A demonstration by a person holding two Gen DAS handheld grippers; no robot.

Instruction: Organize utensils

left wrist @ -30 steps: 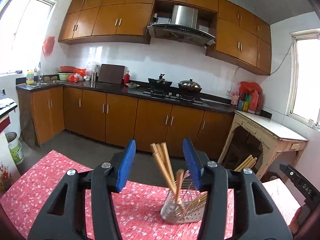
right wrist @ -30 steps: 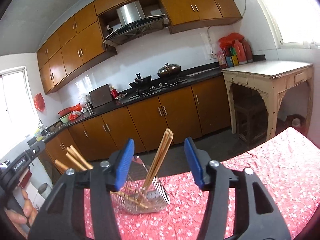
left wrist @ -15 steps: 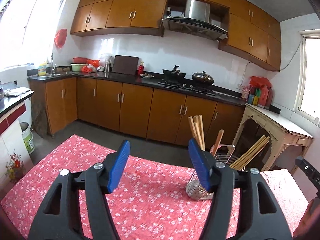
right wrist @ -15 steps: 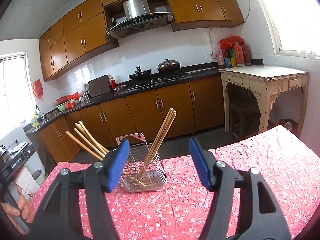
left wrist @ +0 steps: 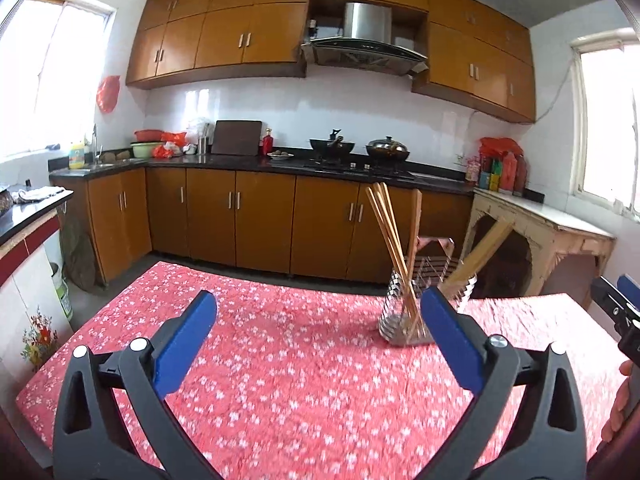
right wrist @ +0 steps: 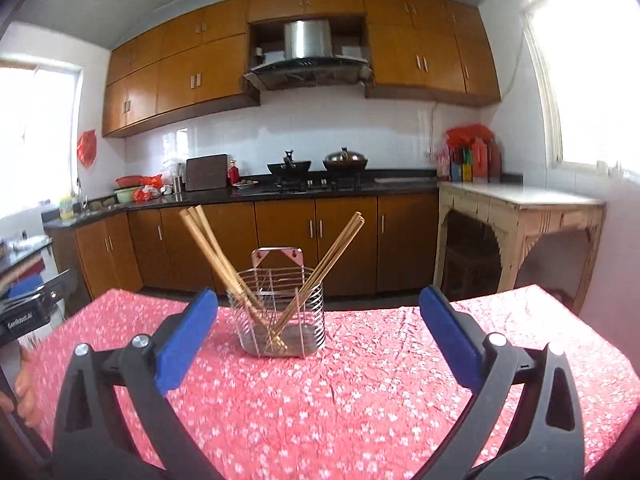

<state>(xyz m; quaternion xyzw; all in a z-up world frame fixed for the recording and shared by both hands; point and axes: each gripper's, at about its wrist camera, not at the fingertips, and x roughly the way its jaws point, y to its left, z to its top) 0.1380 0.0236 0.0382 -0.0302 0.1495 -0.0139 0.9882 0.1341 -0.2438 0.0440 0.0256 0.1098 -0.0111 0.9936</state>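
A wire utensil holder (right wrist: 280,312) stands on the red floral tablecloth (right wrist: 360,392). Two bundles of wooden chopsticks (right wrist: 212,252) lean out of it, one left and one right. In the left wrist view the holder (left wrist: 416,304) sits at the right, partly behind a blue finger pad (left wrist: 452,340). My left gripper (left wrist: 320,320) is open and empty above the cloth. My right gripper (right wrist: 320,316) is open and empty, a short way back from the holder.
The table's far edge (left wrist: 280,280) drops to the kitchen floor, with brown cabinets (left wrist: 240,220) beyond. A pale side table (right wrist: 520,216) stands at the right. The other gripper shows at the right edge of the left wrist view (left wrist: 620,312).
Both grippers have pulled back and up from the holder and opened wider. The holder now looks smaller and farther off; in the left view it has shifted right.
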